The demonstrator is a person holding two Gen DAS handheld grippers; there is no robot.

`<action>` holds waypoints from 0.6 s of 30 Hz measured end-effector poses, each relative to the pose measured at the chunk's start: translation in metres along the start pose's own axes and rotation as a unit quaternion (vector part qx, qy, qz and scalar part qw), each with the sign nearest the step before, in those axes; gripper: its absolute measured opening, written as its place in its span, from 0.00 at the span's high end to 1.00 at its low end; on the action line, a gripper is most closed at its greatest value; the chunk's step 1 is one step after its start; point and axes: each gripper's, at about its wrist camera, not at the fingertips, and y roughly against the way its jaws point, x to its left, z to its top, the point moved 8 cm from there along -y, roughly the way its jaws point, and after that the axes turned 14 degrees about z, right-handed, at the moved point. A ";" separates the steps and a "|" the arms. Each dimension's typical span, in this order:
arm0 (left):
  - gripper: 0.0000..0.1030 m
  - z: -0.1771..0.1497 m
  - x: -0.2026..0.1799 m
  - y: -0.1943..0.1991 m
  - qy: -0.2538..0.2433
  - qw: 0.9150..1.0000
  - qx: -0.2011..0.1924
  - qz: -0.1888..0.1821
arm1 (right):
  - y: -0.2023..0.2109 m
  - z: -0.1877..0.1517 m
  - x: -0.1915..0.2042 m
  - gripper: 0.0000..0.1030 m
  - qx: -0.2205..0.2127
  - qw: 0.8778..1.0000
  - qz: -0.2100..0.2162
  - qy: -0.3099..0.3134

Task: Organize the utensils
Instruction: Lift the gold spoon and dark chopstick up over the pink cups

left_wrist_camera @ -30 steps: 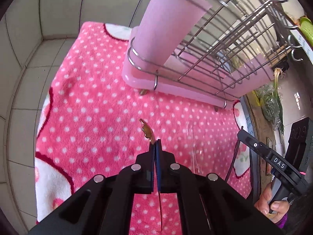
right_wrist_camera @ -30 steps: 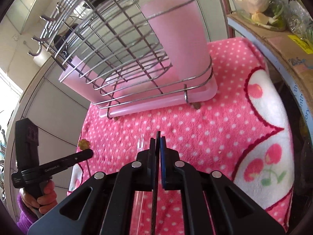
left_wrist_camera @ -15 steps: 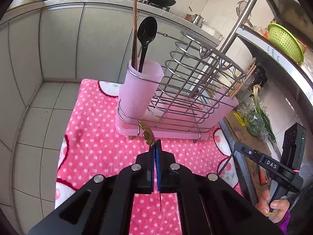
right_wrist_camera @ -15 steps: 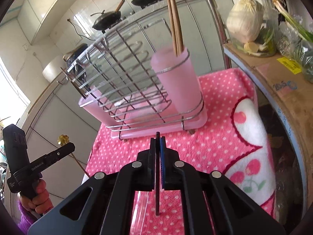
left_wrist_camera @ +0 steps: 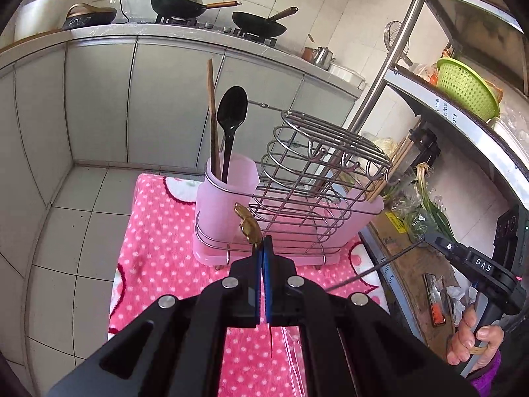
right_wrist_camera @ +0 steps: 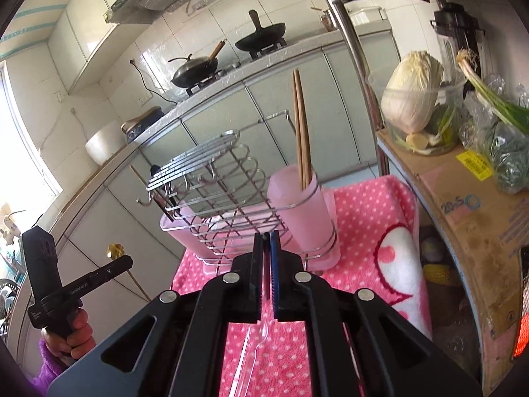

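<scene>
left gripper (left_wrist_camera: 263,248): fingers clamped on gold-handled utensil (left_wrist_camera: 246,223), ornate end poking out at frame centre
right gripper (right_wrist_camera: 267,241): fingers pinched on clear plastic spoon (right_wrist_camera: 254,334), bowl hanging lower centre
handling: both light and thin; spoon slippery, probably brittle, grip mid-handle
target: probably pink cup (left_wrist_camera: 228,195) in wire rack (left_wrist_camera: 317,165), centre frame

The blanket (left_wrist_camera: 158,251) is pink with white dots, the cup (left_wrist_camera: 224,195) is pale pink, the spoon (left_wrist_camera: 232,112) in it is black, the rack (left_wrist_camera: 317,165) is shiny silver, and the basket (left_wrist_camera: 466,87) is bright green.
</scene>
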 end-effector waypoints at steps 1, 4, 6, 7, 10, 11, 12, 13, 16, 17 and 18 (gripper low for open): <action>0.99 0.001 -0.001 0.001 0.001 1.000 -0.001 0.000 | 0.002 0.003 0.000 0.95 -0.002 1.000 -0.002 0.003; 0.99 0.005 -0.002 0.004 0.001 1.000 -0.005 -0.002 | 0.006 0.013 0.002 0.95 -0.009 1.000 -0.003 0.010; 0.99 0.008 -0.003 0.006 -0.001 1.000 -0.009 -0.001 | 0.008 0.018 0.004 0.95 -0.012 1.000 -0.004 0.015; 0.99 0.010 -0.004 0.008 -0.003 1.000 -0.013 0.000 | 0.009 0.021 0.006 0.95 -0.013 1.000 -0.002 0.017; 0.99 0.021 -0.004 0.016 -0.002 1.000 -0.025 0.003 | 0.011 0.029 0.012 0.95 -0.016 1.000 0.001 0.024; 0.99 0.025 -0.004 0.018 -0.002 1.000 -0.030 0.003 | 0.013 0.035 0.016 0.95 -0.017 0.999 0.003 0.029; 0.99 0.030 -0.005 0.022 -0.003 0.999 -0.035 0.004 | 0.015 0.040 0.019 0.95 -0.020 0.999 0.004 0.034; 0.99 0.033 -0.005 0.024 -0.003 0.999 -0.040 0.004 | 0.017 0.046 0.022 0.95 -0.024 0.999 0.005 0.039; 0.99 0.045 -0.006 0.033 -0.003 0.998 -0.058 0.004 | 0.022 0.062 0.032 0.96 -0.035 0.998 0.008 0.052; 0.99 0.050 -0.007 0.036 -0.003 0.998 -0.064 0.003 | 0.023 0.067 0.034 0.96 -0.038 0.998 0.008 0.057; 0.99 0.055 -0.007 0.039 -0.003 0.998 -0.070 0.003 | 0.024 0.072 0.037 0.95 -0.041 0.997 0.008 0.061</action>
